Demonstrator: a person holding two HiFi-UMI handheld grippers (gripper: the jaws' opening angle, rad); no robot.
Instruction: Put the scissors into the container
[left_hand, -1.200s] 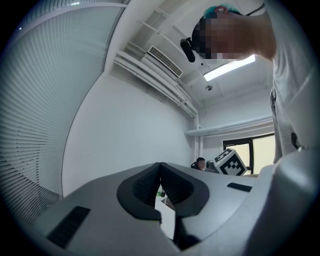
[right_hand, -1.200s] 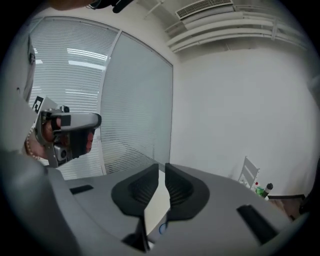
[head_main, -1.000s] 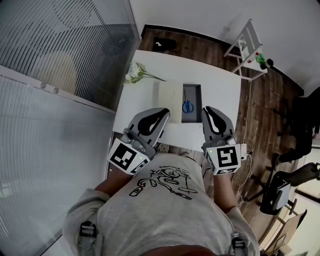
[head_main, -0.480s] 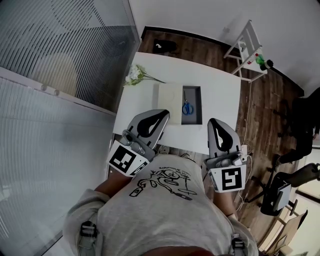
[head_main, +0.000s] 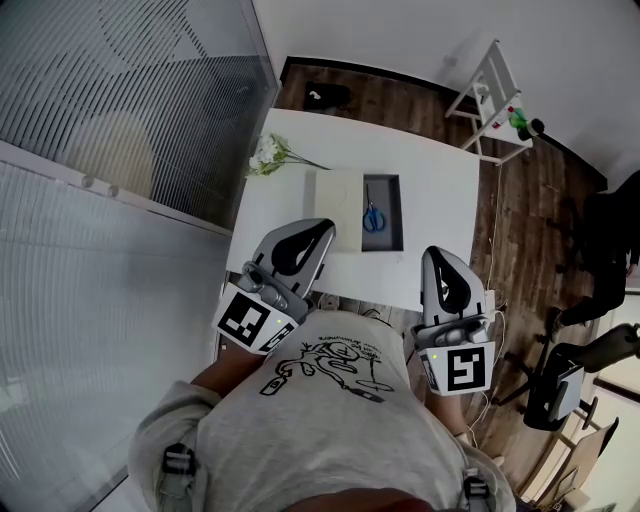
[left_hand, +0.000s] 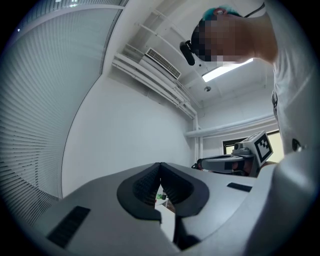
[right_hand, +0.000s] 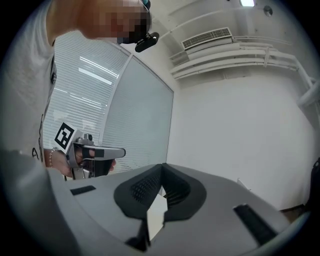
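Observation:
Blue-handled scissors lie inside the dark rectangular container on the white table. A pale flat board lies against the container's left side. Both grippers hang at the table's near edge, pulled back from the container and pointing upward. My left gripper is near the board's front corner and its jaws meet at the tips, with nothing held. My right gripper is right of the container, near my body, and is shut on nothing.
White flowers lie at the table's far left corner. A glass wall with blinds runs along the left. On the wooden floor stand a white rack beyond the table and an office chair at the right.
My right gripper has drawn back from the table edge toward my body, a little to the right, and its jaws have closed. The left gripper has barely moved.

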